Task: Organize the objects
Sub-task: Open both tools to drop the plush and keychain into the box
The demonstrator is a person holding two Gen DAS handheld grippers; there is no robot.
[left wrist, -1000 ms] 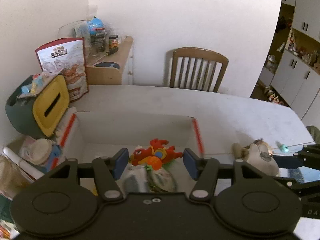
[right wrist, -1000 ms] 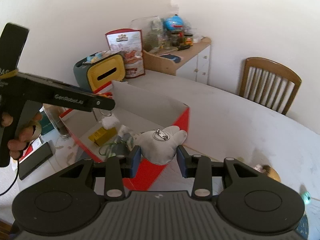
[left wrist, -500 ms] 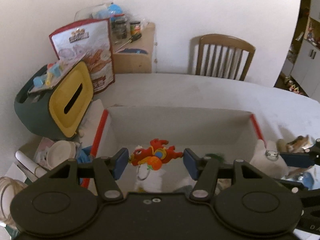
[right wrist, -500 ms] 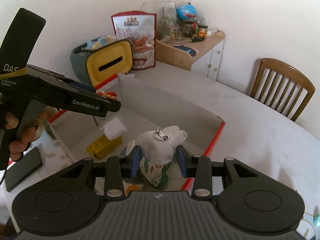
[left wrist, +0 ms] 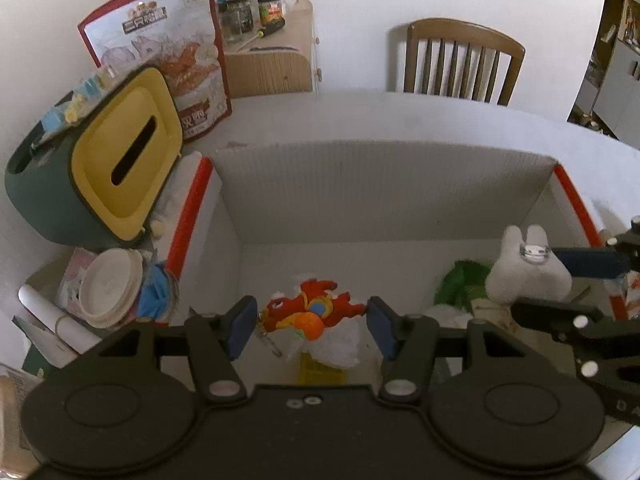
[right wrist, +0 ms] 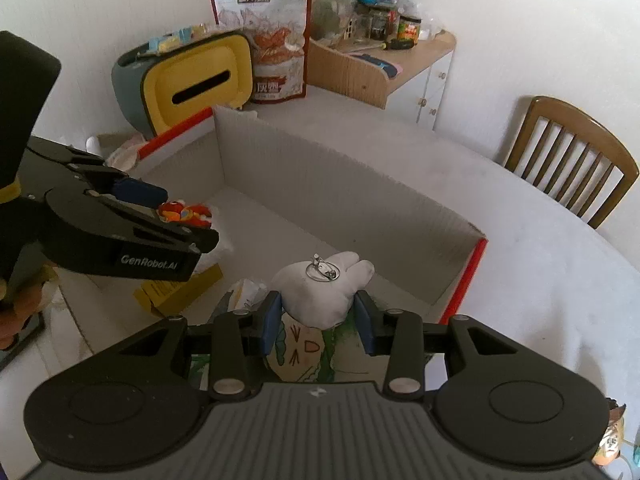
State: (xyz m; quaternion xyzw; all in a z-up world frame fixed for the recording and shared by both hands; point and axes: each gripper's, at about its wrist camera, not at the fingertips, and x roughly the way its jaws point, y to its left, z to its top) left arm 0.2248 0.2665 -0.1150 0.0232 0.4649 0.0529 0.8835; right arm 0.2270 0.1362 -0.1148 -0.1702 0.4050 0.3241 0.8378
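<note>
A white corrugated box [left wrist: 380, 192] with red edges lies open below both grippers. My left gripper [left wrist: 310, 324] is shut on a small red dragon toy [left wrist: 308, 312], held over the box's left middle. My right gripper [right wrist: 319, 316] is shut on a white plush [right wrist: 320, 292] with a metal key ring on top, hanging over the box's right end [right wrist: 468, 272]. From the right wrist, the left gripper [right wrist: 176, 216] and the dragon toy [right wrist: 182, 212] show at the left. Inside the box lie a yellow carton [right wrist: 180, 288], a green and white pouch [right wrist: 308, 352] and crumpled white tissue [left wrist: 340, 344].
A green and yellow tissue holder [left wrist: 120, 168] and a tall snack bag [left wrist: 172, 52] stand left of the box. A white lidded cup [left wrist: 108, 288] sits in clutter at the near left. A wooden chair [left wrist: 460, 60] and a jar-laden side cabinet [right wrist: 380, 60] stand behind the table.
Both grippers have moved forward and over the box, each still holding its toy. The white plush has passed from outside the red edge to above the box's inside.
</note>
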